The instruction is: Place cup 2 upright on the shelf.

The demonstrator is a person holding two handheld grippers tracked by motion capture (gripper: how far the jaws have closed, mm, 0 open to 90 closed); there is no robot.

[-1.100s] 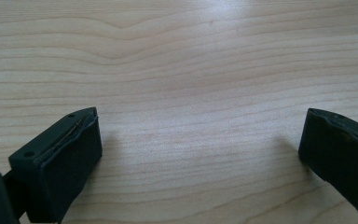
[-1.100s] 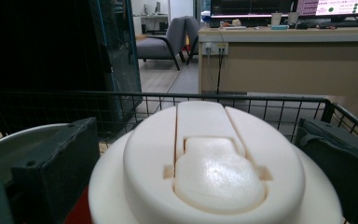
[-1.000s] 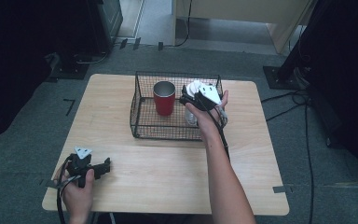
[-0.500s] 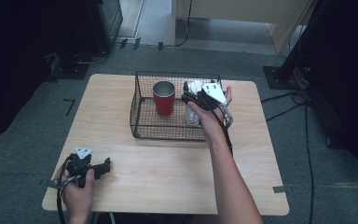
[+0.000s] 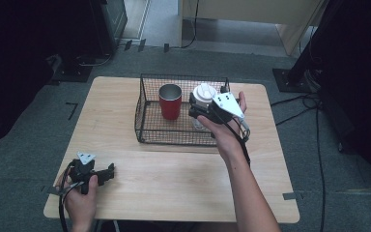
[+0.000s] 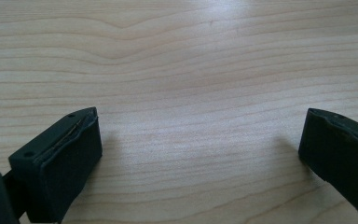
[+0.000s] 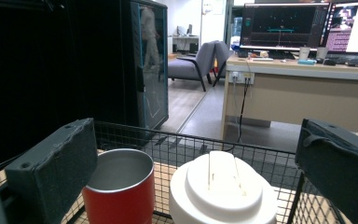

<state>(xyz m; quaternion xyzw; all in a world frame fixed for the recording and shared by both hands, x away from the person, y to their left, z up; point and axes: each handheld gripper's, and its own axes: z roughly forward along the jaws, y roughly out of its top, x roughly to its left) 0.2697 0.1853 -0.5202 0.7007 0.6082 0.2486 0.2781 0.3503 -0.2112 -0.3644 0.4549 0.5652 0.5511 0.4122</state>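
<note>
My right tongs (image 5: 204,110) have just been opening, and nothing sits between the jaws now: in the right gripper view the two black pads stand wide apart with the white-lidded container (image 7: 223,191) below and ahead of them, untouched. Compared with a second ago, my right hand has lifted and drawn back from the wire basket (image 5: 147,137), and the white lid that was hidden under the tongs then is now in plain sight from above. I judge from this that the container has been set down in the basket and let go, so the placing step looks finished and the hand is free to withdraw.

The container (image 5: 204,95) stands upright in the right half of the basket, just beside the red tumbler (image 5: 170,101), the two close but apparently not touching. Its lid is round, white and stepped, with a raised bar across the top; the body under it is hard to make out through the wire. The tumbler is open-topped, red outside and bare metal inside.

My left tongs (image 5: 107,172) rest low over the tabletop (image 5: 174,179) near its front left corner, jaws wide and empty, with only wood grain between them.
</note>
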